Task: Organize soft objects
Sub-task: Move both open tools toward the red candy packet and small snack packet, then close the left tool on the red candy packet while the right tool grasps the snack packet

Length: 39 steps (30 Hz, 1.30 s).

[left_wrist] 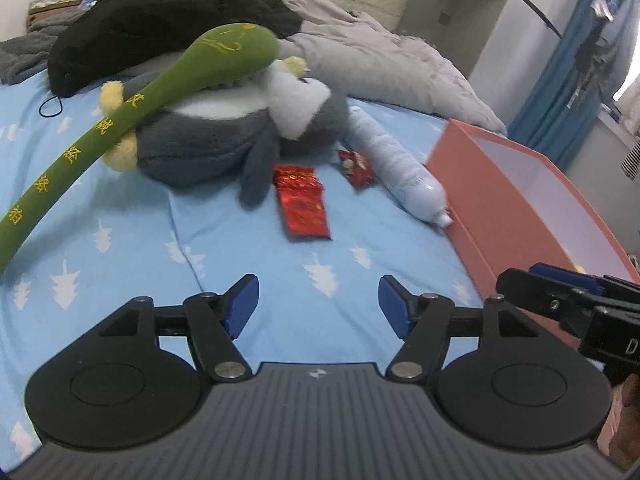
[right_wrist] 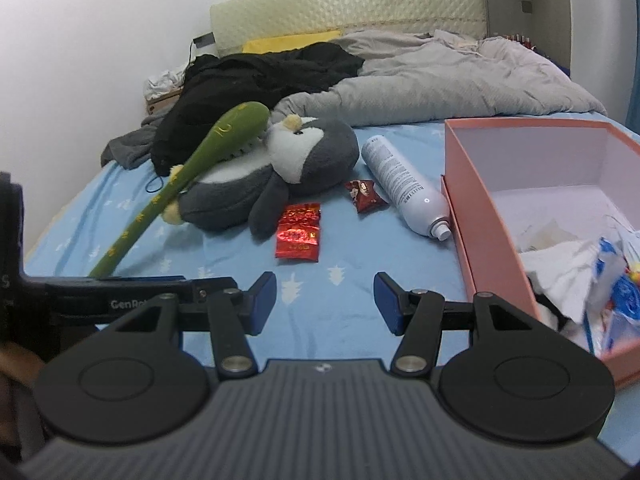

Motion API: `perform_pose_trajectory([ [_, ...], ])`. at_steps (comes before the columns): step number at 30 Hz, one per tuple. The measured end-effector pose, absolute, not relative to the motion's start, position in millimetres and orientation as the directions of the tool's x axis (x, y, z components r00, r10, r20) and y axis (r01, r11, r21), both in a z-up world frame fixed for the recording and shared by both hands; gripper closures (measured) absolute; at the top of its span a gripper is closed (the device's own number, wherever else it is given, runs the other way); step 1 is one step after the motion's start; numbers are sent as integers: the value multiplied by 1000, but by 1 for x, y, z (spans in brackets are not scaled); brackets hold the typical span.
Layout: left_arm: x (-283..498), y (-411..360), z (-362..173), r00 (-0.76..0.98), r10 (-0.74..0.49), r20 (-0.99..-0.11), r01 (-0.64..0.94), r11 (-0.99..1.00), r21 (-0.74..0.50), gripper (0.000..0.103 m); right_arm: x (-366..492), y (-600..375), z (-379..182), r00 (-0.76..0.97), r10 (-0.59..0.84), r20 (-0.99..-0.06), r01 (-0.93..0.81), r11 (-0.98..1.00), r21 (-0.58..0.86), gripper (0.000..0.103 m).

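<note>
Looking down the left wrist view: left gripper (left_wrist: 318, 306) hangs over the bare blue sheet (left_wrist: 120, 208), jaws spread, nothing between the pads. Ahead lie the plush penguin (left_wrist: 224, 136) with a green plush wand (left_wrist: 132, 108) draped across it, a red packet (left_wrist: 302, 204), a smaller red wrapper (left_wrist: 356, 166) and a white bottle (left_wrist: 396, 164) whose cap touches the pink box (left_wrist: 516, 184). The right gripper's arm pokes in at the right edge.

Right wrist view: right gripper (right_wrist: 324, 302) is likewise apart and empty, over the sheet just short of the packet (right_wrist: 298, 230). Penguin (right_wrist: 280, 168) sits beyond it, wand (right_wrist: 192, 160) still on top. Box (right_wrist: 480, 208) at right already holds crumpled white and blue items.

Judgement: approach step, nothing picked yet. Next move calls for choosing one soft target, likely wand or penguin, lowering onto it and closing; the wand overlaps the penguin, so lift it first.
</note>
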<state>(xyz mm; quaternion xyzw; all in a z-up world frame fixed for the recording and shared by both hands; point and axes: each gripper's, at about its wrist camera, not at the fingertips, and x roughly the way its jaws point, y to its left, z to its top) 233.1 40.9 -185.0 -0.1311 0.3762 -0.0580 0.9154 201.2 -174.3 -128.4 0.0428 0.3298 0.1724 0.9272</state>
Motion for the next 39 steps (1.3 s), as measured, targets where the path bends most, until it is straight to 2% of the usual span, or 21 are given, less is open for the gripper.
perform_pose_trajectory([
  [8, 279, 55, -217, 706, -242, -665, -34, 927, -373, 32, 255, -162, -154, 709, 331, -623, -279, 943, 183, 47],
  [16, 326, 69, -240, 719, -298, -628, -50, 879, -475, 32, 316, -141, -170, 714, 314, -626, -319, 941, 108, 48],
  [23, 357, 75, -259, 724, -362, -587, -44, 825, -563, 33, 359, -123, -189, 717, 298, -630, -346, 937, 48, 57],
  [25, 365, 74, -265, 724, -355, -592, -55, 825, -563, 40, 370, -119, -194, 722, 279, -633, -345, 938, 21, 57],
  [29, 376, 76, -272, 732, -378, -567, -57, 795, -603, 44, 385, -109, -200, 744, 245, -621, -348, 936, -48, 58],
  [32, 383, 78, -275, 742, -368, -561, -72, 787, -613, 51, 396, -102, -207, 756, 228, -613, -356, 930, -93, 59],
  [39, 394, 82, -281, 759, -339, -556, -122, 765, -632, 58, 408, -87, -219, 777, 179, -603, -357, 915, -189, 62],
])
